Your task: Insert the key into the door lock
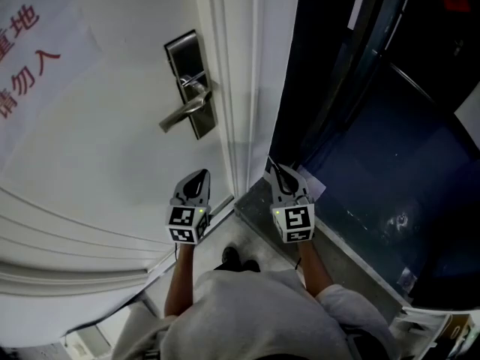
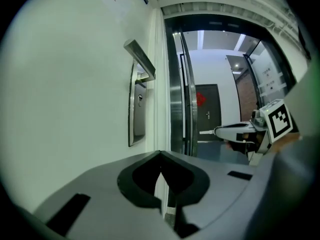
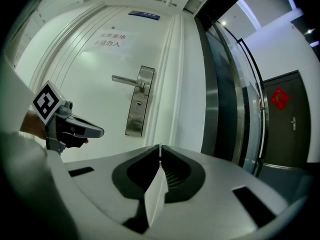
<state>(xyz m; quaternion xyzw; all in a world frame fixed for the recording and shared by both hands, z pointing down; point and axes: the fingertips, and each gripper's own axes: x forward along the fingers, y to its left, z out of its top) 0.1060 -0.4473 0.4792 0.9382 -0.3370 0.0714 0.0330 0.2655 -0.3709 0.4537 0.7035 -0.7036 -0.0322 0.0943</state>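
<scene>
Our right hand-held gripper (image 3: 160, 153) pinches the flat white key (image 3: 155, 196), well apart from the door lock (image 3: 138, 100); our left hand-held gripper (image 2: 160, 156) is closed, empty. We judge this the approach: next we align key with keyhole.

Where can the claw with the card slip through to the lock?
Bare white door lies free between the left claw and the lock plate, and left of the plate. It's tight by the lever handle and the door frame. The right claw pinches the white card.
</scene>
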